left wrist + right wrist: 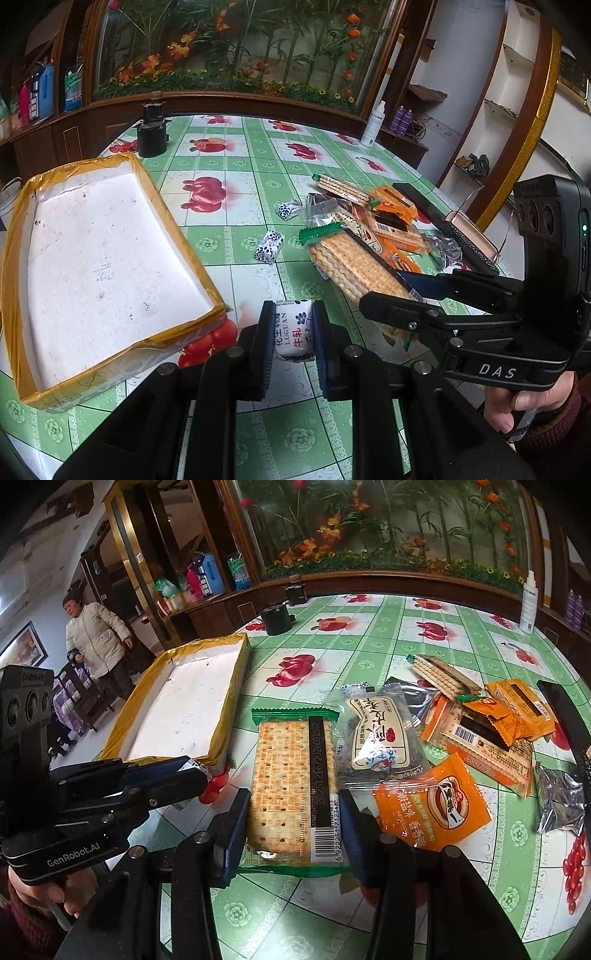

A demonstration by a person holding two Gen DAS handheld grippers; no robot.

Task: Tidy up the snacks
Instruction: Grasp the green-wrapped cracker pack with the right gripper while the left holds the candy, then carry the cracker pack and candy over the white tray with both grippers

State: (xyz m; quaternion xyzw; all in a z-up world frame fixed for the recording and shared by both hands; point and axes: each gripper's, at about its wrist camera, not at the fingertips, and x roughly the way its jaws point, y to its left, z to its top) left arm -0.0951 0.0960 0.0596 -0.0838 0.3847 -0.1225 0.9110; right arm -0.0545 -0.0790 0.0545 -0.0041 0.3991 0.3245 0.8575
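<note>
While our left gripper (293, 334) has its jaws closed on a small white candy (294, 329) with blue print, held just off the near right corner of the tray (155, 206), our right gripper (293, 812) has its jaws set either side of the long cracker pack (293, 779); the pads sit against the wrapper's edges, and we cannot tell whether they press it. The pack lies flat on the worktop (388, 642), its green top edge pointing away from us. Just to its right lie a dark seaweed-style packet (380, 738) and an orange packet (432, 808), and beyond them a loose heap of orange packets (517, 709) and a wafer pack (443, 677). Two more wrapped candies (269, 246) lie between the tray and the heap. A black pot (152, 136) and a white spray bottle (373, 125) stand at the far edge.
</note>
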